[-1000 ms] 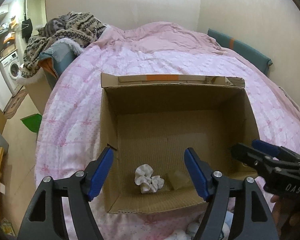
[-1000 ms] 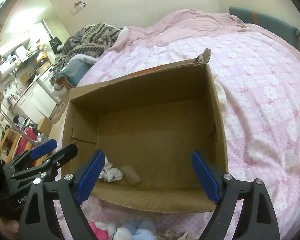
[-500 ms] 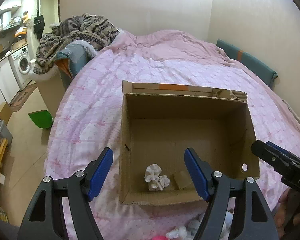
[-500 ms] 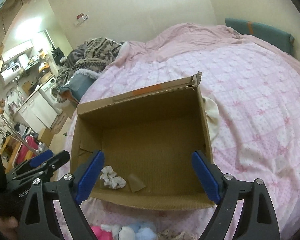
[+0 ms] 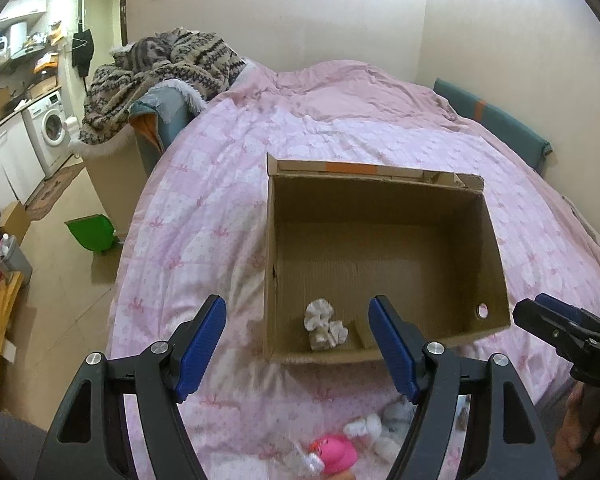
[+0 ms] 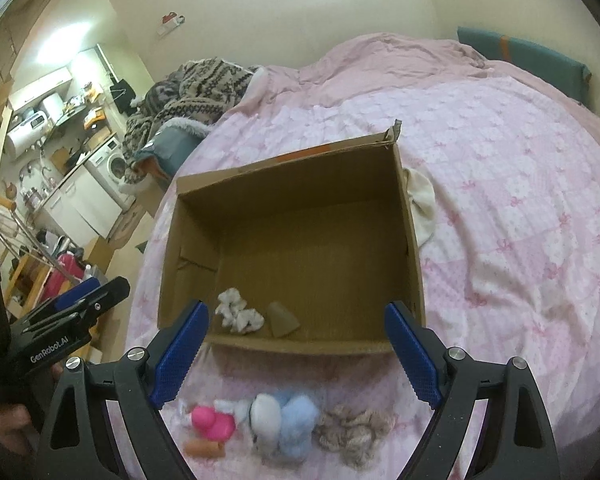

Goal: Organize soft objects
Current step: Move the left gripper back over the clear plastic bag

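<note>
Box (image 6: 414, 264) on pink bedspread (image 6: 520, 208) holds a white scrunchie (image 6: 238, 314); both hand-held grippers (image 5: 298, 342) (image 6: 296, 352) spread, empty.

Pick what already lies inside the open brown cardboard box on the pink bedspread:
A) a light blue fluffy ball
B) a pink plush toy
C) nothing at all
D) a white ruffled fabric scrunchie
D: the white ruffled fabric scrunchie lies on the floor of the open brown cardboard box, near its front wall; the other soft items sit outside on the bedspread.

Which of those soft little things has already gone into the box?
Only the white scrunchie, lying near the cardboard box's front wall. The pink toy, blue-white plush and beige scrunchie lie outside on the bedspread.
</note>
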A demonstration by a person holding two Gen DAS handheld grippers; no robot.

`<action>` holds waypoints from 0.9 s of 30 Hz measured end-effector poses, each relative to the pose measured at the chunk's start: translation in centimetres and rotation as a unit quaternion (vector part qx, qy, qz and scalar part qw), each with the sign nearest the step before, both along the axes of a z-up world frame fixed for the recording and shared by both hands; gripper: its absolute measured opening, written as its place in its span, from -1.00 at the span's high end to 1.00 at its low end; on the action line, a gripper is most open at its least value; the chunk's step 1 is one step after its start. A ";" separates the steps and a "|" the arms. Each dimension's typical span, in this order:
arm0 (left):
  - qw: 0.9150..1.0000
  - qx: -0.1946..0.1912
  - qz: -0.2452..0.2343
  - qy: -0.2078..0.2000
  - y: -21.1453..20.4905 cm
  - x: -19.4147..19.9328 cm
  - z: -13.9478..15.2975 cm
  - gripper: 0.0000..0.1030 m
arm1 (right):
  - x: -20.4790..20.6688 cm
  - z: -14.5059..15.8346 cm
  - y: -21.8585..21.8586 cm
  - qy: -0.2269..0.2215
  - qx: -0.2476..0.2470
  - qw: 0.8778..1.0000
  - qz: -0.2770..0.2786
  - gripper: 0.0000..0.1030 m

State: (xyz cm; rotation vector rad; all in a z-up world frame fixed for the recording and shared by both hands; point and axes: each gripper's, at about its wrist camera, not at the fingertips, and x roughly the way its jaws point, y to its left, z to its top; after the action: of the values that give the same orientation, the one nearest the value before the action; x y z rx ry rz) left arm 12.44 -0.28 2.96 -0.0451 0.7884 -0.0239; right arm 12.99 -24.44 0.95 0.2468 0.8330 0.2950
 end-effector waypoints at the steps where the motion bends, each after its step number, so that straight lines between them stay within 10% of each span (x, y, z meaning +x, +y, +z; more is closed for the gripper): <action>1: 1.000 0.001 0.001 0.000 0.0 -0.3 0.0 -0.39 | -0.3 0.1 0.1 0.001 0.000 1.000 0.001 -0.84; 27: 0.987 -0.018 0.065 0.147 2.9 -3.5 -6.1 -0.39 | -3.6 -3.3 -0.5 0.096 0.026 0.995 -0.022 -0.84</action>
State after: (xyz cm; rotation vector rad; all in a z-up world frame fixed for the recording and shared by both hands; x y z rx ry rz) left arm 8.90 2.58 -3.09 -0.1372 1.0788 0.0942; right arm 9.36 -24.89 -2.32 0.3460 1.0093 0.2546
